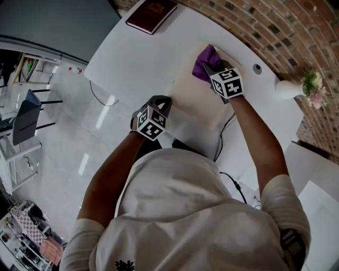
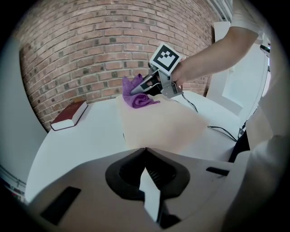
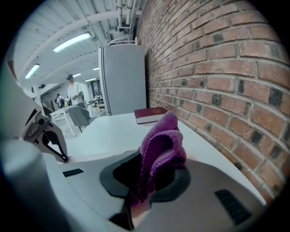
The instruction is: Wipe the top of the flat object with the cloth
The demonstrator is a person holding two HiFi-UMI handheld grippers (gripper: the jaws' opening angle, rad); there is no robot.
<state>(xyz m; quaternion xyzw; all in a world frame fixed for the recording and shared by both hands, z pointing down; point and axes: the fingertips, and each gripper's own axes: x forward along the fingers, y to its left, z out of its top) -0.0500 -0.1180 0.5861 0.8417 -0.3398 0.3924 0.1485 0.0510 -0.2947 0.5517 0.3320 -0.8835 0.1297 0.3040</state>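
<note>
A flat beige board lies on the white table. A purple cloth sits bunched at the board's far end, with my right gripper shut on it. In the right gripper view the cloth fills and hides the jaws of that gripper. My left gripper is at the board's near left edge. Its jaws are closed, tips at the board's rim. From the left gripper view, the right gripper presses the cloth onto the board.
A dark red book lies at the table's far left corner. A brick wall runs behind the table. A white vase with flowers stands at the right. A black cable trails off the near edge.
</note>
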